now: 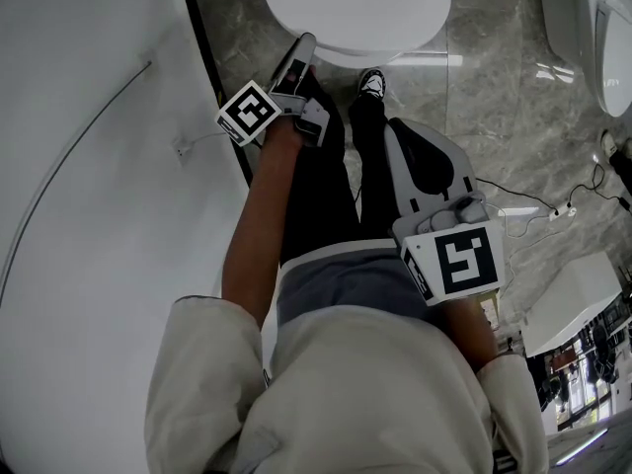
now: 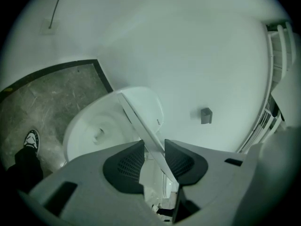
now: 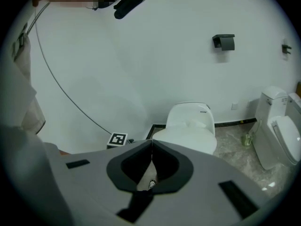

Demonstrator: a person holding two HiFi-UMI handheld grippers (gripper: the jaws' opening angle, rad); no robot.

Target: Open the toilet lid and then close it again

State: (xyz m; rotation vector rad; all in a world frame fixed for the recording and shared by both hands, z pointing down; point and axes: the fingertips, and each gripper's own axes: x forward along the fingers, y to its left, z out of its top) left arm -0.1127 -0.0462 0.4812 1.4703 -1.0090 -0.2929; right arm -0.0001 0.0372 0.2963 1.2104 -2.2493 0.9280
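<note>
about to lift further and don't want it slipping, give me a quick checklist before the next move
1. Left gripper closed on the toilet lid edge: ok.
2. Lid partly raised, bowl showing beneath: ok.
3. Right gripper shut, empty, held back from the bowl: ok.
4. Grip firm enough not to slip: cannot tell.
5. Room behind the lid for a full swing: cannot tell.
</note>
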